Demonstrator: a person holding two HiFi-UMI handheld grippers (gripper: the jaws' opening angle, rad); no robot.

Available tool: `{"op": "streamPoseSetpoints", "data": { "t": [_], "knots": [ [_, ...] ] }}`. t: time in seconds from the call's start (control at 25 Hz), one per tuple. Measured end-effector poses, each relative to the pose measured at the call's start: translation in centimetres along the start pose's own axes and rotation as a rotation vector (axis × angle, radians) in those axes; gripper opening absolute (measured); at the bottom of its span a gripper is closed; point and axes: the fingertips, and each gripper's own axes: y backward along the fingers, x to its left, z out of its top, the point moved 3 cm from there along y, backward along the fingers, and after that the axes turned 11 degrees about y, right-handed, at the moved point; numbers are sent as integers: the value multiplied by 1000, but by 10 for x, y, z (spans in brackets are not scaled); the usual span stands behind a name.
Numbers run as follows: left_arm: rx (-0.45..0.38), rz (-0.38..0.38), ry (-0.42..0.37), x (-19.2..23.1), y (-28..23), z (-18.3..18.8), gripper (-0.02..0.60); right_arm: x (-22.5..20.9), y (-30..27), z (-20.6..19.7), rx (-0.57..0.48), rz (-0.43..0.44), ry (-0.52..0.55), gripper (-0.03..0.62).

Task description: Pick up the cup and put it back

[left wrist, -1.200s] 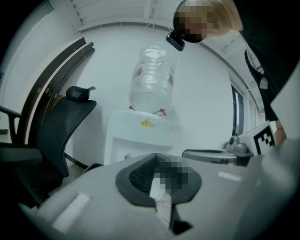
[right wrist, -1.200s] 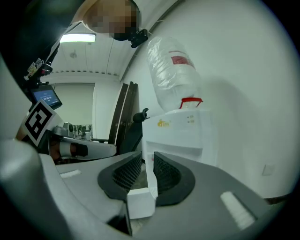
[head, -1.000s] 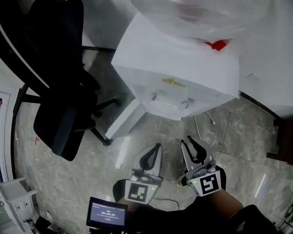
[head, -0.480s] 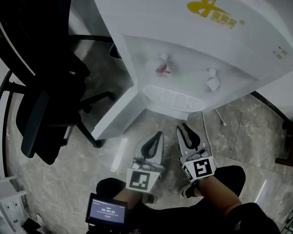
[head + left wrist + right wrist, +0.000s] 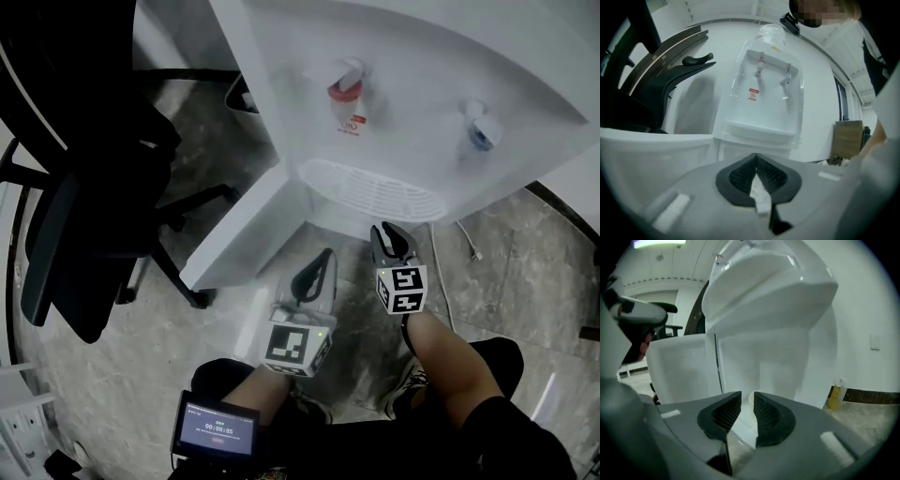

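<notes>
Lowered since a second ago, both tools now point at the white water dispenser (image 5: 450, 112), just short of its drip tray (image 5: 370, 192). The left tool (image 5: 322, 262) has its jaws pressed together. The right tool (image 5: 386, 234) stands narrowly parted (gripping nothing), and through the gap the cup (image 5: 752, 396) shows as a pale rim beyond the jaws.

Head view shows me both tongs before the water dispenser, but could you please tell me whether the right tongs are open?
Observer: Yes; in the right gripper view the right tongs stand apart, gripping nothing.
Operator: Thank you. What lies ahead of them?
Observer: What may be the cup, a pale round rim, shows just beyond their gap, low at the water dispenser.
Operator: Anything else nearby?
Observer: A yellow bottle stands on the floor at the right.
</notes>
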Motion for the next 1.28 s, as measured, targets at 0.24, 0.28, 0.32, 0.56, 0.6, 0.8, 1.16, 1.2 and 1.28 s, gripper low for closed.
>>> {"op": "streamPoseSetpoints", "data": {
  "t": [0.24, 0.28, 0.32, 0.56, 0.6, 0.8, 1.16, 1.2, 1.28],
  "knots": [
    [9, 20, 23, 17, 1, -3, 5, -14, -54, -49, 141, -26, 27, 91],
    [13, 21, 22, 17, 3, -5, 6, -17, -59, -54, 160, -29, 20, 91],
    [18, 21, 26, 16, 5, -7, 6, -18, -64, -60, 179, -28, 20, 95],
    [24, -6, 10, 6, 8, -1, 6, -22, -92, -76, 259, -6, 38, 97],
    [30, -4, 9, 5, 9, 0, 5, -21, -95, -78, 267, 0, 40, 97],
    [38, 2, 14, 5, 11, 0, 5, -18, -102, -86, 288, 27, 49, 90],
    [27, -12, 18, 4, 19, 5, 5, -18, -115, -87, 333, 41, 72, 61],
    [30, -14, 18, 4, 19, 4, 5, -18, -116, -88, 334, 42, 62, 60],
    [31, -21, 20, 3, 20, 2, 5, -19, -114, -87, 331, 42, 54, 55]
  ]
}}
